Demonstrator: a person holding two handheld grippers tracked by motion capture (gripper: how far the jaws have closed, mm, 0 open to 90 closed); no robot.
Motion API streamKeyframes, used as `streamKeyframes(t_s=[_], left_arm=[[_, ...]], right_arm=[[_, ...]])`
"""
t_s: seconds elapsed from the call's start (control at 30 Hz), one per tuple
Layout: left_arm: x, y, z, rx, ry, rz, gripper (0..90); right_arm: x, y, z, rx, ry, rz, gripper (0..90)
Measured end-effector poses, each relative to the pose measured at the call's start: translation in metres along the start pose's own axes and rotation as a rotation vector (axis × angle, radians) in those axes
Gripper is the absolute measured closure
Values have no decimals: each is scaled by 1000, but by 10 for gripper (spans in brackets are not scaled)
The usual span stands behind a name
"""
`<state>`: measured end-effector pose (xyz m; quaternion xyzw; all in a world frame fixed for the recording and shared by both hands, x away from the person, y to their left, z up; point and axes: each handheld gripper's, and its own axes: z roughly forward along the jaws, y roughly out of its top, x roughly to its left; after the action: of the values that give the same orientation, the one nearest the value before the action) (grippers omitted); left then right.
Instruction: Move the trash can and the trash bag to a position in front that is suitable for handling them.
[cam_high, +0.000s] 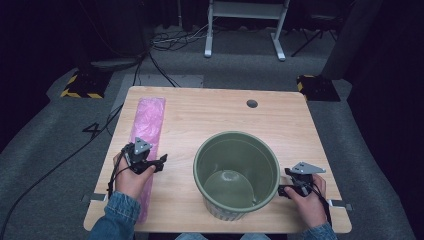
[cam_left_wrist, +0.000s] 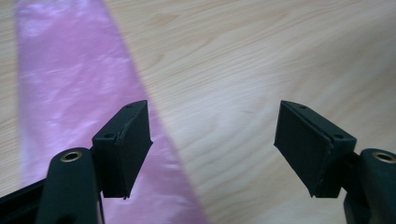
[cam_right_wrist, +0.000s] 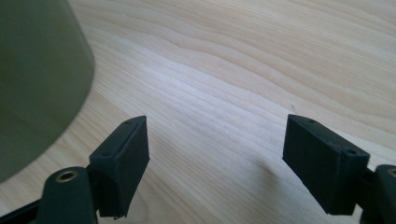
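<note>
A green plastic bin stands upright and empty near the table's front middle; its wall rises at the left of the right gripper view. A long folded pink plastic bag lies flat along the table's left side, and its pink film runs under my left jaw. My left gripper is open just above the bag's right edge, nothing between its jaws. My right gripper is open beside the bin's right wall, over bare wood.
The wooden table has a round cable hole at the back right. Cables and a white desk frame are on the grey floor beyond. Bare wood lies between bag and bin.
</note>
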<state>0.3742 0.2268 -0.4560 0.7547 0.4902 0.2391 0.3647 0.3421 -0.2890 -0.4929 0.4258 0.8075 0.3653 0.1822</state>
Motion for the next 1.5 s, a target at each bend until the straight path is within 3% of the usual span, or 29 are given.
streamKeyframes(t_s=[0.03,0.07,0.1,0.23,0.4,0.43,0.6,0.63,0.7,0.8,0.93,1.0,1.03,1.07,1.1,1.17,1.27,1.37,1.4,1.43,1.47,1.5], left_arm=[[11,-1,5,12,32,-30,261],[11,-1,5,12,32,-30,256],[20,-1,12,33,60,-43,249],[30,0,23,62,100,-45,222],[32,-3,31,95,122,-58,227],[28,-7,36,121,117,-62,229],[20,-10,41,157,113,-53,219],[20,-12,43,183,128,-49,219],[21,-12,44,192,138,-45,219],[27,-15,41,204,164,-70,209],[31,-16,38,223,198,-65,171],[33,-16,37,225,195,-81,152],[36,-17,38,229,177,-122,153],[36,-17,38,229,177,-122,153],[39,-18,37,230,156,-158,153],[41,-20,37,226,145,-177,153],[41,-20,37,220,148,-168,158],[39,-19,35,213,147,-164,209],[38,-19,32,190,144,-155,458],[38,-19,32,190,144,-155,549],[38,-19,32,187,140,-151,549],[37,-19,32,180,136,-146,605]], right_arm=[[-2,-3,1,6,-6,7,229],[-2,-3,1,6,-6,7,229],[-3,-5,2,12,-12,9,229],[-5,-8,4,14,-19,11,228],[-5,-9,4,14,-24,10,228],[-5,-9,3,13,-25,7,228],[-4,-9,3,13,-27,6,228],[-4,-10,3,13,-27,5,227],[-4,-10,3,12,-27,5,227],[-5,-10,3,12,-25,4,227],[-4,-10,3,13,-26,3,225],[-4,-10,3,13,-26,3,225],[-4,-10,3,12,-27,3,225],[-4,-10,3,12,-27,3,225],[-4,-10,3,12,-26,2,225],[-4,-10,3,12,-26,2,225],[-4,-10,3,11,-25,1,225],[-4,-10,3,9,-25,1,225],[-4,-10,3,9,-23,0,225],[-4,-10,3,9,-23,0,225],[-4,-10,3,8,-23,0,225],[-4,-10,3,8,-22,-1,225]])
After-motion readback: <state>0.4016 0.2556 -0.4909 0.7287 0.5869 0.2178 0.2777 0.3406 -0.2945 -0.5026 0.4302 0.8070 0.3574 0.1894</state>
